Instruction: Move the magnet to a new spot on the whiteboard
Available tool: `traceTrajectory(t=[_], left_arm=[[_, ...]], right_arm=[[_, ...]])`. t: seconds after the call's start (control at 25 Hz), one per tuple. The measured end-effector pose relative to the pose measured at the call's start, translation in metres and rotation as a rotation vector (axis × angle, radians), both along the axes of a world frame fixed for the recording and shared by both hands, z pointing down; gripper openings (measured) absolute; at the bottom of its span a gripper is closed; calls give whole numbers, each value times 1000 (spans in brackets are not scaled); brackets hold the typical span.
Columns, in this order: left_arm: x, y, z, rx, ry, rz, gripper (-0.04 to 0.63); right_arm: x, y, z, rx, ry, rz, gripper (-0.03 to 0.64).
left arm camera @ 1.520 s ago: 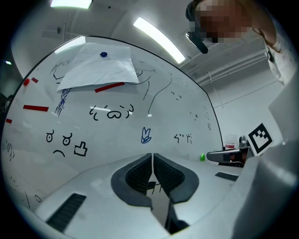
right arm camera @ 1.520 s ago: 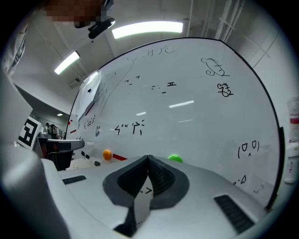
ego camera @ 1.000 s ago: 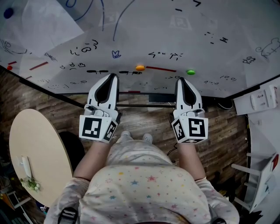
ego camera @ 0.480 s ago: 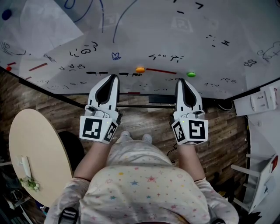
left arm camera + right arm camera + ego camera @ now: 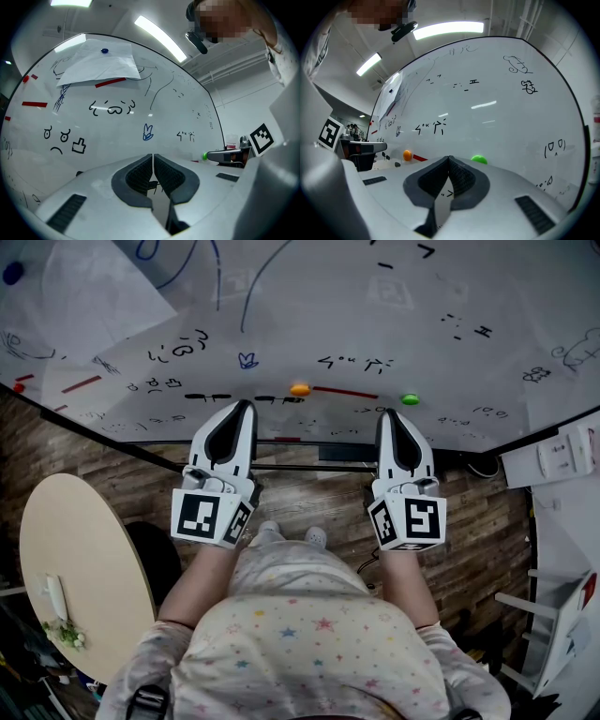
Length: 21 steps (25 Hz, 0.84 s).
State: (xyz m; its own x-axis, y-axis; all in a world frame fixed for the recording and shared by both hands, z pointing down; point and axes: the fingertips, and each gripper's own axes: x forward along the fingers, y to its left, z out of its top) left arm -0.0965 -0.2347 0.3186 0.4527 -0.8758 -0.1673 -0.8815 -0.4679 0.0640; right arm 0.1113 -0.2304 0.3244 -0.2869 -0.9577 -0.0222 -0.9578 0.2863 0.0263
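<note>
A person stands facing a large whiteboard [image 5: 375,324] covered in small marker doodles, seen from above. Each hand holds a gripper level, the two side by side with their tips near the board's lower part but not touching it.

The left gripper [image 5: 246,404] has its jaws pressed together with nothing between them. The right gripper [image 5: 387,412] is likewise closed and empty. Neither holds a magnet, so this looks like a waiting pose rather than a grip.

Two round magnets cling to the board low down. An orange magnet [image 5: 300,389] sits between the two grippers, at the left end of a red line. A green magnet [image 5: 410,399] sits just right of the right gripper's tip. The pictures do not show which one the task means.

With both magnets on the board and both grippers empty, this would fit a moment ahead of picking one up or one after setting it down.

Far to the left, a blue magnet [image 5: 15,271] pins a paper sheet [image 5: 84,296] to the board. A round table [image 5: 84,559] stands near the person's left.
</note>
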Motion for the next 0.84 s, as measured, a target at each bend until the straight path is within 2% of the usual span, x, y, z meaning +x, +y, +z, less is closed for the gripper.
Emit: traceTrajectory(t=[0.84], left_arm=[[0, 0, -1, 6, 4, 1, 21]], right_arm=[[0, -1, 0, 4, -2, 3, 2]])
